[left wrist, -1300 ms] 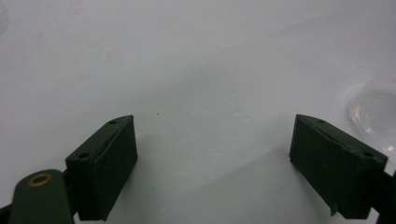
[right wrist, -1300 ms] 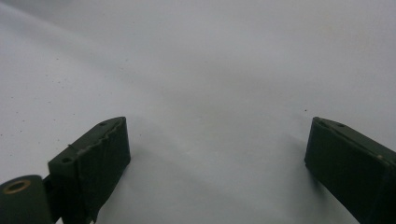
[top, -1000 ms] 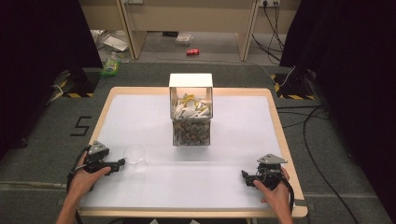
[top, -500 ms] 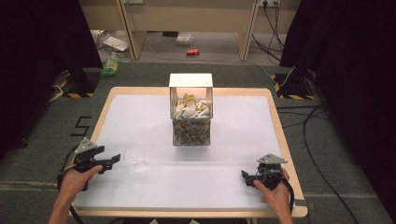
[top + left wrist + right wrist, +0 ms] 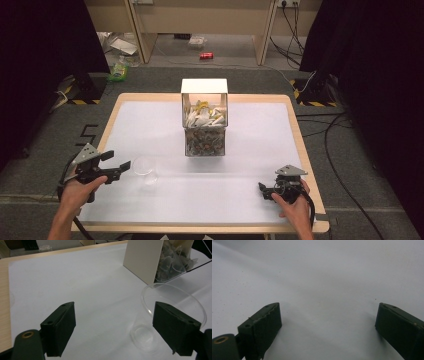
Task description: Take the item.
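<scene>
White tabletop [image 5: 165, 210] bears box [image 5: 204, 134] of sachets [image 5: 202, 116] and empty clear cup [image 5: 144, 169].

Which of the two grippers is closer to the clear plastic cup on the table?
The left gripper: its open jaws point at the clear plastic cup just beside it. The right gripper rests far off, near the white table's other edge.

We are in a lab or test room set up for recording: a wood-edged table [image 5: 300, 150] under a white cover stands on grey carpet [image 5: 350, 210], flanked by black curtains [image 5: 370, 45]. Hazard-striped floor blocks [image 5: 312, 95], loose cables [image 5: 345, 130] running to a wall socket [image 5: 287, 3] and litter, including a red can [image 5: 206, 56], lie beyond the table.
</scene>
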Available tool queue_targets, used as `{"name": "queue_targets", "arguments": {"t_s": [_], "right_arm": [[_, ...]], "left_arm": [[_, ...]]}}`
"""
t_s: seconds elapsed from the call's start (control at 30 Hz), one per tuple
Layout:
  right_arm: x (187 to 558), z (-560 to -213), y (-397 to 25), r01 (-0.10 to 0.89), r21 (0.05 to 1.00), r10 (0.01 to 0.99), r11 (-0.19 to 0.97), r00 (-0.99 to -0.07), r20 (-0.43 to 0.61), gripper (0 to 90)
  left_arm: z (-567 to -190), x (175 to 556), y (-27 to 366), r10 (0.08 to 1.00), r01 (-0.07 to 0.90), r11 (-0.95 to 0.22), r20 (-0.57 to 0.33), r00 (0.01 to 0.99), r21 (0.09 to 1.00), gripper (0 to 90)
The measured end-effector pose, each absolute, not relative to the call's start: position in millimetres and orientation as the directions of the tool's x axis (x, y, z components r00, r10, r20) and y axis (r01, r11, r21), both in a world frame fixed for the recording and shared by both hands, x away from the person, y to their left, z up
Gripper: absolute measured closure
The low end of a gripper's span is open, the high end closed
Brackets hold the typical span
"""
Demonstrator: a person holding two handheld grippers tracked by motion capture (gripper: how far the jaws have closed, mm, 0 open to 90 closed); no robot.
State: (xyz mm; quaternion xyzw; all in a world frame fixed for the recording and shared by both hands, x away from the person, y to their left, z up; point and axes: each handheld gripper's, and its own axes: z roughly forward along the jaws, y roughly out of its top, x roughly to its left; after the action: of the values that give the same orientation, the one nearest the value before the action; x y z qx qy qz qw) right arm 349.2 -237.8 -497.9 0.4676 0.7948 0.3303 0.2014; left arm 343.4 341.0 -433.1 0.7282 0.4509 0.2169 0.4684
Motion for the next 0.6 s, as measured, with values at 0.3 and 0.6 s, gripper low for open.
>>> {"name": "queue_targets", "arguments": {"t_s": [0.3, 0.6], "right_arm": [[349, -498, -238, 0.610, 0.713, 0.876, 0.345, -0.482, -0.011, 7.2], [349, -498, -238, 0.611, 0.713, 0.876, 0.344, -0.481, -0.011, 7.2]], "left_arm": [[-409, 337, 332, 0.837, 0.398, -0.137, -0.108, 0.536, 0.907, 21.0], [-391, 338, 314, 0.797, 0.364, -0.139, -0.114, 0.594, 0.921, 26.0]]}}
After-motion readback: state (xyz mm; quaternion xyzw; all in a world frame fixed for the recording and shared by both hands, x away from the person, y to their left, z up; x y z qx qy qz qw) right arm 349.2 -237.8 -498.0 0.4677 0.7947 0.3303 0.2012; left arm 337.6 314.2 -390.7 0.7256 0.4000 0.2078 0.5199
